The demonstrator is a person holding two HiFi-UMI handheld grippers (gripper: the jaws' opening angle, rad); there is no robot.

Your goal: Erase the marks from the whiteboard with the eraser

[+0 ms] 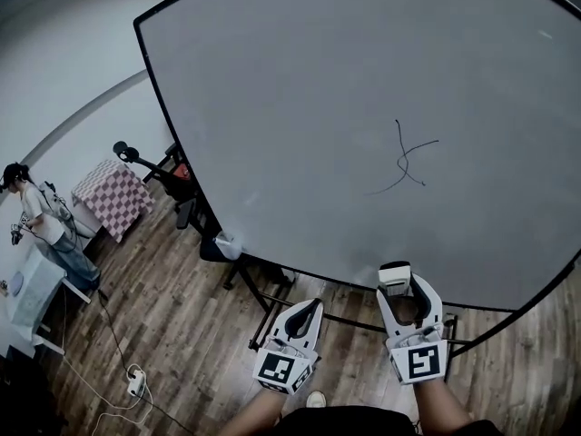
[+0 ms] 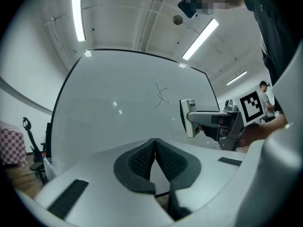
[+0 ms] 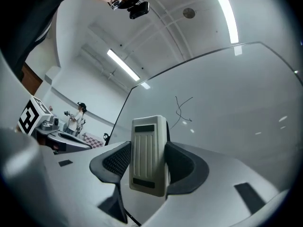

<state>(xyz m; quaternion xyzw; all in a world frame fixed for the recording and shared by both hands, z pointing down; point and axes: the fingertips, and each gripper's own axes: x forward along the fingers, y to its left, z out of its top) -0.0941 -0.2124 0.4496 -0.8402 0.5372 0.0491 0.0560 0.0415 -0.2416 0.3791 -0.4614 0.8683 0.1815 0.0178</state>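
Now, w/ the eraser point(image 3: 148, 155) clamped in your right gripper point(image 1: 399, 291) (left gripper point(image 2: 155, 148) fingers closed, empty), press flat onto the marks point(image 1: 407, 160).

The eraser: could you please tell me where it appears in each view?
Head view: eraser lower right, below the scribble.
Left gripper view: eraser right of centre, right of scribble.
Right gripper view: eraser centre, between the jaws.
Shared landmark: the scribble on the whiteboard.

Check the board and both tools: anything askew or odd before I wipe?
Nothing stands out. The eraser sits upright between the right tool's jaws, the left tool is shut and empty, and the whiteboard shows only the scribbled marks.
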